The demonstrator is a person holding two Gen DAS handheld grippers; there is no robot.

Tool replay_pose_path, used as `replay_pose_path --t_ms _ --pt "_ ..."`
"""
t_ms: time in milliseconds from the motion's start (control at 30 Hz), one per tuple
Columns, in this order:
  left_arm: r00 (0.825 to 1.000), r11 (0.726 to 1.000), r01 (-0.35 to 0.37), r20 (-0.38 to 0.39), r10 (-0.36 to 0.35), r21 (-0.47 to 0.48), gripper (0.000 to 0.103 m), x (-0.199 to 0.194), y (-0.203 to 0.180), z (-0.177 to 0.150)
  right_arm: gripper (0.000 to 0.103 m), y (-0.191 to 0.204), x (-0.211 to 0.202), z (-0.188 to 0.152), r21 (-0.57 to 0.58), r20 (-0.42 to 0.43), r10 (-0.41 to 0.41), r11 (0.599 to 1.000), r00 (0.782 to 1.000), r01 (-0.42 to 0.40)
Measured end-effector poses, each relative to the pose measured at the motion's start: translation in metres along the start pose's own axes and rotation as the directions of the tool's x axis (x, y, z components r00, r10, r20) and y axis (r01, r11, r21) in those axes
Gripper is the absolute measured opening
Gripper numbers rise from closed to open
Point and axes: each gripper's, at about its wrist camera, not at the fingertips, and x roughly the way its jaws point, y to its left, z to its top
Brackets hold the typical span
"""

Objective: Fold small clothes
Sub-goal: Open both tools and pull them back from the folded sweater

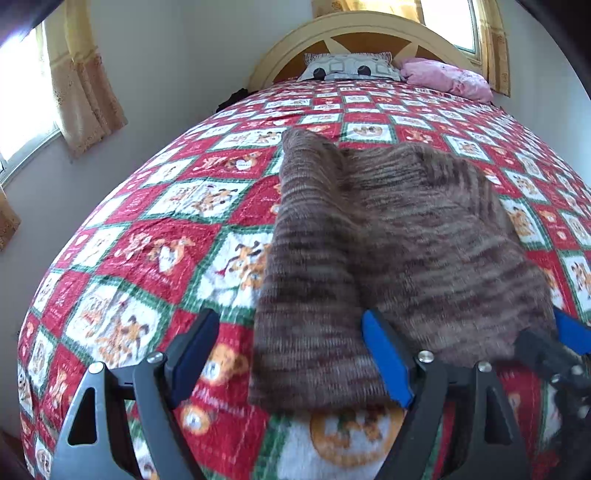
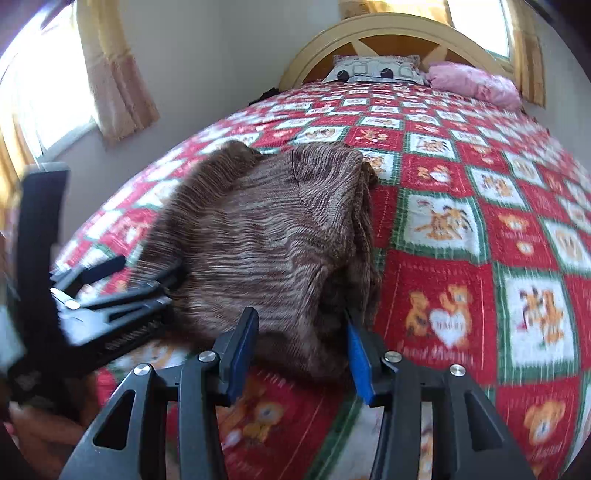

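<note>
A brown striped knit garment [image 1: 399, 236] lies partly folded on the bed; it also shows in the right wrist view [image 2: 266, 240]. My left gripper [image 1: 291, 350] is open, its fingers astride the garment's near left edge, not clamped on it. My right gripper [image 2: 301, 339] is open, its blue-padded fingers on either side of the garment's near right corner. The left gripper also shows in the right wrist view [image 2: 122, 280], at the garment's left side. The right gripper's blue pad [image 1: 572, 332] shows at the right edge of the left wrist view.
The bed has a red, green and white bear-patterned quilt [image 1: 166, 251]. A grey patterned pillow [image 1: 351, 66] and a pink pillow [image 1: 447, 77] lie against the headboard [image 1: 354, 29]. Curtained windows [image 1: 22, 110] stand on the left and behind the bed.
</note>
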Motion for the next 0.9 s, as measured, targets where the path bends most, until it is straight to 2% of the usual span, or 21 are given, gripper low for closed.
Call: replay_pose_path --t_ms 133,167,200,300,400,500,600,767,900 --pt "0.999 1.0 0.023 0.025 -0.023 0.0 0.083 -0.025 -0.001 -0.014 0.049 -0.005 -0.032 -0.013 0.082 0.034 -0.012 0.997 0.999 0.009" --pt "0.998 0.999 0.034 0.044 -0.034 -0.001 0.084 -0.037 -0.001 -0.019 0.053 -0.009 -0.038 -0.015 0.105 0.038 -0.016 0.994 0.999 0.012" --pt "0.998 0.999 0.039 0.058 -0.038 -0.003 0.089 -0.044 0.0 -0.022 0.06 -0.011 -0.046 -0.019 0.134 0.047 -0.018 0.991 0.999 0.011" --pt "0.993 0.998 0.054 0.103 -0.051 -0.024 0.103 -0.073 0.002 -0.032 0.068 -0.021 -0.069 -0.029 0.227 0.089 -0.02 0.974 0.996 0.0" --pt "0.987 0.996 0.082 0.142 -0.078 -0.023 0.103 -0.099 0.003 -0.039 0.068 -0.025 -0.092 -0.038 0.288 0.121 -0.03 0.958 0.992 -0.007" --pt "0.985 0.997 0.08 0.156 -0.076 -0.019 0.103 -0.121 0.005 -0.042 0.068 -0.022 -0.115 -0.043 0.293 0.148 -0.033 0.956 0.988 -0.012" --pt "0.98 0.993 0.112 0.17 -0.106 -0.027 0.103 -0.138 0.011 -0.046 0.068 -0.011 -0.144 -0.05 0.28 0.167 -0.062 0.96 0.984 0.013" --pt "0.986 0.994 0.113 0.128 -0.11 -0.011 0.103 -0.147 0.009 -0.061 0.068 0.002 -0.172 -0.066 0.262 0.151 -0.132 0.961 0.98 0.089" --pt "0.992 0.993 0.121 0.045 -0.121 0.008 0.103 -0.143 0.005 -0.08 0.068 0.003 -0.178 -0.085 0.276 0.088 -0.121 0.957 0.989 0.092"
